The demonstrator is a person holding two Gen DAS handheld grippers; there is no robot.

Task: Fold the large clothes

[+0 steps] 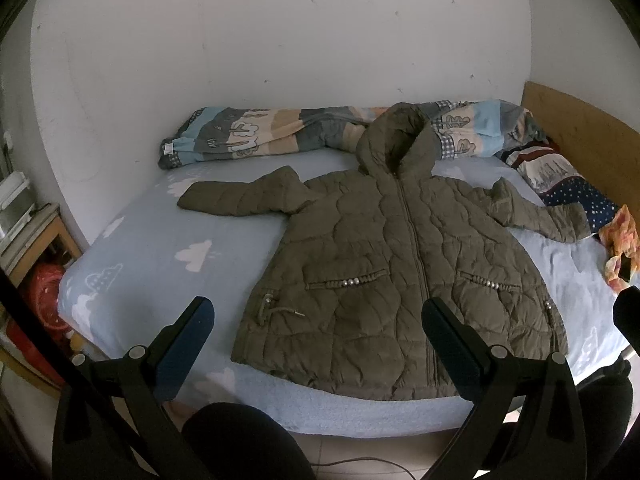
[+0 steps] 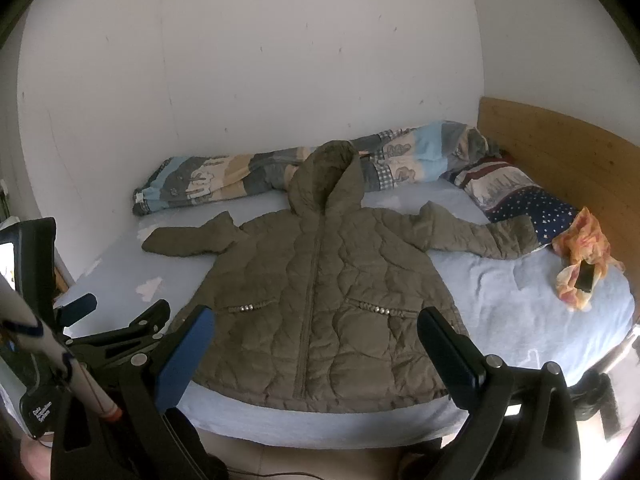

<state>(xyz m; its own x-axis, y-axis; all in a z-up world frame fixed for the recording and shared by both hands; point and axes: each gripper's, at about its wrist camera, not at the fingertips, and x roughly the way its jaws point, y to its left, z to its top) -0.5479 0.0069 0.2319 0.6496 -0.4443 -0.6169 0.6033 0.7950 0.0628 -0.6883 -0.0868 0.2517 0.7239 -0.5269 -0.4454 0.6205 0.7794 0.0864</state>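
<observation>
An olive quilted hooded jacket (image 1: 384, 264) (image 2: 320, 304) lies front up on the light blue bed sheet (image 1: 168, 248) (image 2: 520, 300). It is zipped, both sleeves are spread sideways, and the hood points at the wall. My left gripper (image 1: 318, 320) hovers open before the bed's near edge, above the jacket's hem, holding nothing. My right gripper (image 2: 316, 332) is open too, just in front of the hem. The left gripper (image 2: 116, 312) also shows at the left of the right wrist view.
A rolled patterned quilt (image 1: 280, 132) (image 2: 248, 176) lies along the wall behind the hood. A starred pillow (image 2: 528, 204) and an orange cloth with a phone on it (image 2: 580, 264) lie by the wooden headboard (image 2: 560, 152). A small wooden stand (image 1: 36, 236) is left of the bed.
</observation>
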